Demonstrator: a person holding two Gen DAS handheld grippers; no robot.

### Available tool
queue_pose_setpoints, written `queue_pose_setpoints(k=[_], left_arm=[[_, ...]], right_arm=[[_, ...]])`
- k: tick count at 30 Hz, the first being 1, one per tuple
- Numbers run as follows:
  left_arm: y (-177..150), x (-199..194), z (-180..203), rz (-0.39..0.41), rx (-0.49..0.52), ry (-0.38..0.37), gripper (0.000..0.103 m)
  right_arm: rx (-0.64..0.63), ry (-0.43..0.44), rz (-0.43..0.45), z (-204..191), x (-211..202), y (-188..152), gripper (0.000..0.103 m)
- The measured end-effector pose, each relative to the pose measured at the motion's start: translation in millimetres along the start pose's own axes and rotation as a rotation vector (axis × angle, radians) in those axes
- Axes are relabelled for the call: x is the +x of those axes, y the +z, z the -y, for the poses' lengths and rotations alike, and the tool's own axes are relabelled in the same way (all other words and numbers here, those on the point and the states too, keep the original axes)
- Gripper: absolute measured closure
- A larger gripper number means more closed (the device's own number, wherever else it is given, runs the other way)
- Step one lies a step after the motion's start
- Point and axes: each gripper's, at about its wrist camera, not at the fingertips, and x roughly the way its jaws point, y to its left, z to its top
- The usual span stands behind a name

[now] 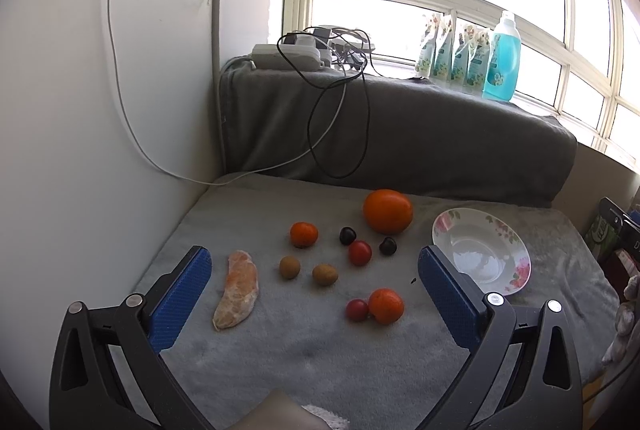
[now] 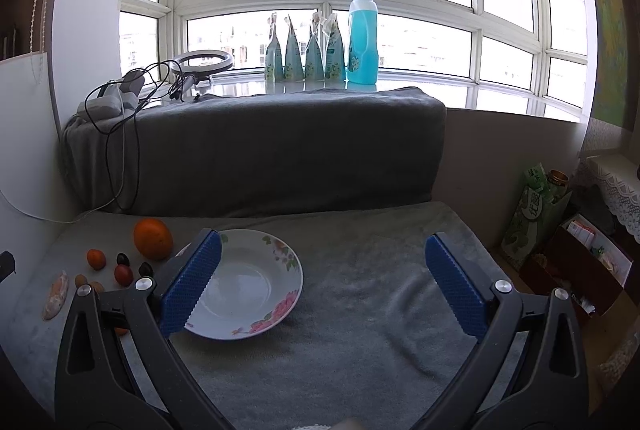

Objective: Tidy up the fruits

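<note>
The left claw [image 1: 314,270] is nearest, low over the grey blanket [image 1: 304,350], and its two blue pads [image 1: 182,294] stand wide apart with nothing between them. The right claw [image 2: 322,278] is the same: jaws wide apart, empty, hanging above the blanket.

I take the plate [image 1: 486,250] as the landmark. It is white with pink flowers on the rim, it lies flat on the blanket, and nothing is in it. In the right wrist view the left pad of the right claw covers the plate's left edge; I cannot tell if it touches.

All the fruit lies left of the plate, on the blanket. The big orange [image 1: 387,210] is nearest to the plate, just beyond its far-left rim. Two dark cherries [image 1: 347,235] lie left of the plate, with a red tomato [image 1: 359,252] between them and a little nearer to me. Further left is a small mandarin [image 1: 304,234], and nearer than it two brown longans [image 1: 289,267]. Another mandarin [image 1: 385,306] lies to the near left of the plate, touching a second small red tomato [image 1: 357,310]. The peeled segment [image 1: 237,290] is farthest from the plate, just beside the left claw's left pad.

Behind the plate a dark blanket covers a raised ledge, and on the sill stands a blue bottle [image 2: 363,35].
</note>
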Motion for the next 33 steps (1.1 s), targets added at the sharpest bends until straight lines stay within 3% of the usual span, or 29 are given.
queue_pose_setpoints(k=[33], left_arm=[[1.5,3.1,4.0,-0.010,0.002,-0.002,0.001]], right_arm=[[-0.007,0.009,-0.007,-4.6,2.4,-3.0,0.000]])
